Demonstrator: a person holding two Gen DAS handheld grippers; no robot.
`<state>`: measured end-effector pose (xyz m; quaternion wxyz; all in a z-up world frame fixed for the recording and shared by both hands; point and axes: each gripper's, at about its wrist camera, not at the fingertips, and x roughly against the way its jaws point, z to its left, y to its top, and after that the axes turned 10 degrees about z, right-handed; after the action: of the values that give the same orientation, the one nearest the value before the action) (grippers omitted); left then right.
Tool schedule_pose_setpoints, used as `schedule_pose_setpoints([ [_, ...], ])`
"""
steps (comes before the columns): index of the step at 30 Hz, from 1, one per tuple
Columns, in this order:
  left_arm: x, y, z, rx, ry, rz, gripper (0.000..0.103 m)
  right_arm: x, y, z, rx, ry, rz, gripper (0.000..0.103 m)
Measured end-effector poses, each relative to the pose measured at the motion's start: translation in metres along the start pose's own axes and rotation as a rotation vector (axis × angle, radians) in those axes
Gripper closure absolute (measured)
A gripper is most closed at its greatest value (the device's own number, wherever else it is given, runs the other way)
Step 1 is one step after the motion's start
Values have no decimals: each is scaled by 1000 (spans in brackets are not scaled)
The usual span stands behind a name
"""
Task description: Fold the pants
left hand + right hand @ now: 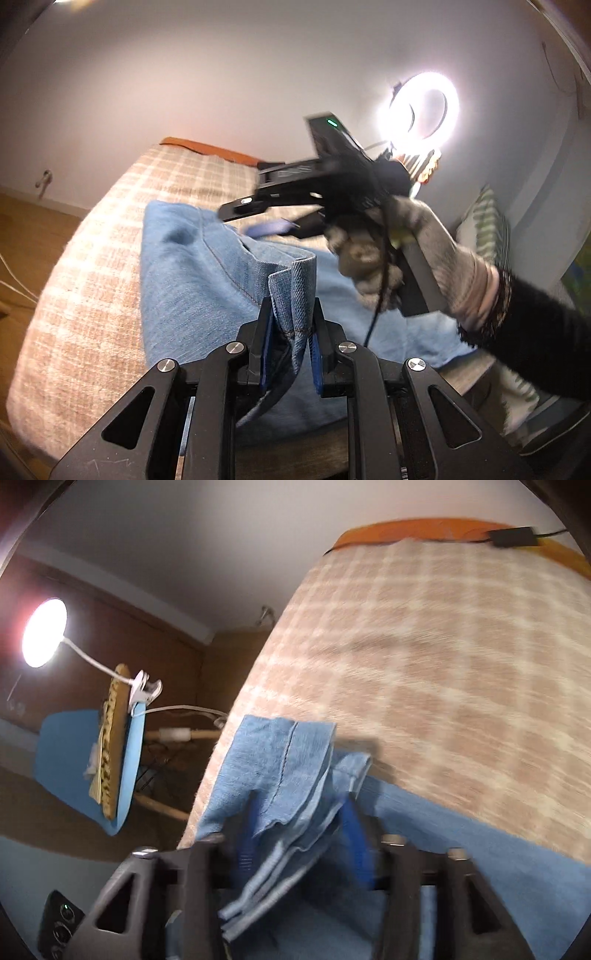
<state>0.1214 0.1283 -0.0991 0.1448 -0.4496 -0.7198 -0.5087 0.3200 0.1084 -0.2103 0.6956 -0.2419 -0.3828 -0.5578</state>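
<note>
Light-blue denim pants (192, 280) lie on the beige checked bed (85, 295); left tool (291, 332) pinches their hem, right tool (299, 834) stands spread around folded cloth.

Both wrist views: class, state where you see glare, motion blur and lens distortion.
Left wrist view: the ring light flares white; the right gripper is smeared, while the left gripper clamping the jeans stays sharp. Right wrist view: lamp glares, blanket streaks with blur, edges bend.
</note>
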Motion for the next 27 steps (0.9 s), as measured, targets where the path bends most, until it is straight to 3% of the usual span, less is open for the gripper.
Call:
schedule_pose_setpoints([
  [1, 2, 0, 2, 6, -3, -5, 88, 5, -3, -4, -12, 21, -3, 25],
  [8, 9, 4, -10, -38, -16, 2, 88, 6, -14, -18, -92, 142, 47, 26],
  [9, 8, 5, -19, -61, -15, 15, 88, 4, -13, -19, -103, 133, 51, 32],
  [12, 1, 8, -43, -119, 1, 52, 88, 2, -15, -20, -111, 88, 46, 70],
  [16, 2, 19, -60, -153, 3, 71, 88, 36, -24, -8, -21, -23, -59, 95],
  [20, 4, 37, -81, -194, -16, 69, 88, 98, -32, 2, 40, -97, -190, 98],
  [27, 4, 69, -140, -313, -76, 63, 88, 191, -53, 6, 101, -202, -339, 98],
])
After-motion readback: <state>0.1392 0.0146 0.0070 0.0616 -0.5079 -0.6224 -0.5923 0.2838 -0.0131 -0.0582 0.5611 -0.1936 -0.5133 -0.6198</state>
